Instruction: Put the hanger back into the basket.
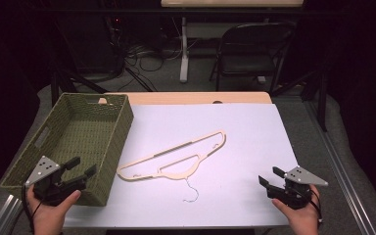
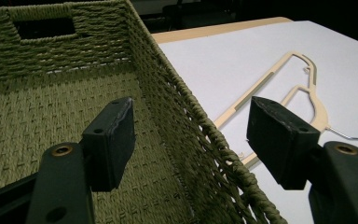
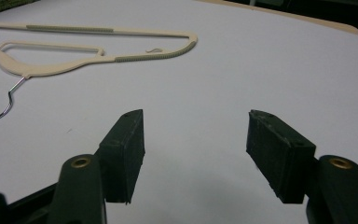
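Centrally, a cream hanger (image 1: 176, 159) lies flat, reachable between grippers; left gripper (image 1: 81, 171), lower left over the woven basket (image 1: 105, 105), and right gripper (image 1: 270, 177), lower right, gape wide, empty.

A wooden worktop (image 1: 245, 97) sits on grey floor, its pale wood showing only as a strip along the far edge. A white sheet (image 1: 245, 142) covers most of the surface. On the left side stands a green woven basket (image 1: 110, 142) with a cut-out handle in its end wall; it lies partly over the sheet's left edge. A cream hanger (image 1: 174, 157) lies flat near the sheet's centre, just beside the basket, running diagonally. Its thin metal hook (image 1: 191, 192) points toward the near edge.
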Demonstrator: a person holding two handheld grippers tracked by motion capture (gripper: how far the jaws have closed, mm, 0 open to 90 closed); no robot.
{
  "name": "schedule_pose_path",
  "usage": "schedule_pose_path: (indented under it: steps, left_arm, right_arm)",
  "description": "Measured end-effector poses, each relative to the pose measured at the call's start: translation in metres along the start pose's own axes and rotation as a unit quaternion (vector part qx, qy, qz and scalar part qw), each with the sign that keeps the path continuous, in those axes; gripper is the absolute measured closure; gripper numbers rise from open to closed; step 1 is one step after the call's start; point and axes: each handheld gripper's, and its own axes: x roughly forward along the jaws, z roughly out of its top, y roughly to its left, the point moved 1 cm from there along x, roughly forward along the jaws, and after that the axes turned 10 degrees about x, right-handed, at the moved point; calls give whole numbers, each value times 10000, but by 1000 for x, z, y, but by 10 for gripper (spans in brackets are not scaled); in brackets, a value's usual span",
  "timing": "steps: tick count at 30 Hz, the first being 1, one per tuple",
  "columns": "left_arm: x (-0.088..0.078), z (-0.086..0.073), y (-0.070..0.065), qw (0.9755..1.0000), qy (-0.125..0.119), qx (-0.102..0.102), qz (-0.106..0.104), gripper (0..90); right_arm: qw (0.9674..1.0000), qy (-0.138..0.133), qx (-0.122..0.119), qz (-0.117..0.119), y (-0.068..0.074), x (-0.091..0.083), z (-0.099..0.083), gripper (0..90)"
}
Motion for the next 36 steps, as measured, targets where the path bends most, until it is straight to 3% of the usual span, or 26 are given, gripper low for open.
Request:
schedule_pose_path:
  steps: [8, 12, 16, 17, 18, 20, 21, 28, 36]
  left_arm:
    - [0, -1, 0, 10000, 30, -28, -17, 324]
    - [-1, 1, 0, 10000, 4, -13, -42, 324]
    - [-3, 3, 0, 10000, 3, -17, -46, 324]
    - [-3, 3, 0, 10000, -3, -22, -57, 324]
    - [-3, 3, -1, 10000, -3, -18, -58, 325]
    - [-3, 3, -1, 10000, 6, -16, -57, 325]
    - [-4, 3, -1, 10000, 13, -10, -59, 325]
    - [-3, 4, -3, 9999, 15, 5, -113, 325]
    - [-3, 4, -4, 9999, -6, 7, -123, 325]
  right_arm:
    - [9996, 199, -183, -22, 3, 3, 4, 340]
    - [9982, 497, -312, -92, 7, 5, 13, 375]
    - [9982, 484, -330, 109, 12, 10, 32, 397]
    - [9967, 697, -379, 150, 13, 9, 37, 398]
    - [9962, 663, -523, 220, 19, 15, 49, 397]
    - [9958, 634, -627, 214, 22, 18, 55, 397]
    - [9943, 739, -725, 235, 26, 20, 63, 399]
    - [9884, 815, -1103, 656, 57, 47, 113, 432]
    - [9834, 1017, -1224, 867, 74, 71, 141, 454]
